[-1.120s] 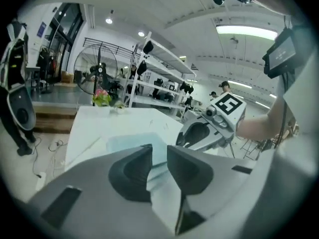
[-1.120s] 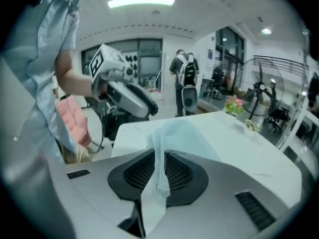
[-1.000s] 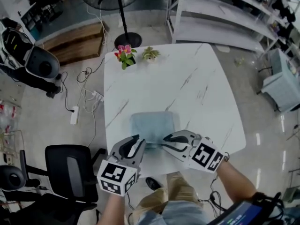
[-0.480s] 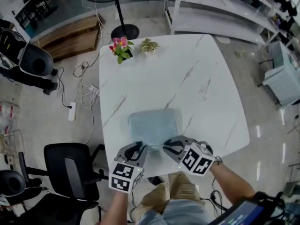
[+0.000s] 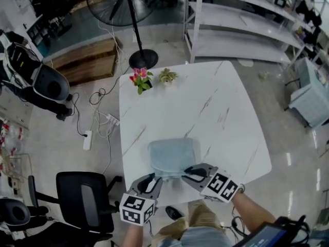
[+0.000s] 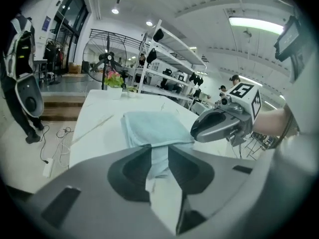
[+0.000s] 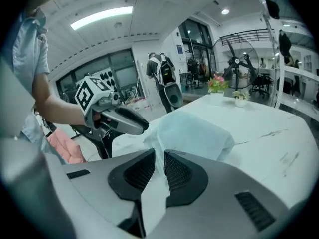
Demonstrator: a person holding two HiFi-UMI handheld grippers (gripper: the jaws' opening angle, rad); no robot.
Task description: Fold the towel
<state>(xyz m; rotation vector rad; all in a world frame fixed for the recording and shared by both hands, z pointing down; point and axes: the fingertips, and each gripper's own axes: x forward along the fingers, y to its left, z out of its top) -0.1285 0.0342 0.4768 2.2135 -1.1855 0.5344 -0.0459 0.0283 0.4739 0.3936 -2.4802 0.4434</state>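
1. The towel (image 5: 172,156) lies as a compact rectangle near the front edge of the table (image 5: 216,107); most of the folding looks done.
2. The left gripper (image 5: 152,181) has just been opening, and its jaws stand apart around the near hem.
3. The right gripper (image 5: 190,172), also just opening, has a narrow gap that pinches cloth; letting go remains.

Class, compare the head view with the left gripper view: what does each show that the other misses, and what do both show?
Only the head view: the black office chair, the person's shoe, and the marker cube on the left gripper. Only the left gripper view: the ceiling light, and the towel edge lying between that gripper's fingers, which have just been opening. Both: the towel on the white table, the pink flowers and the standing fan.
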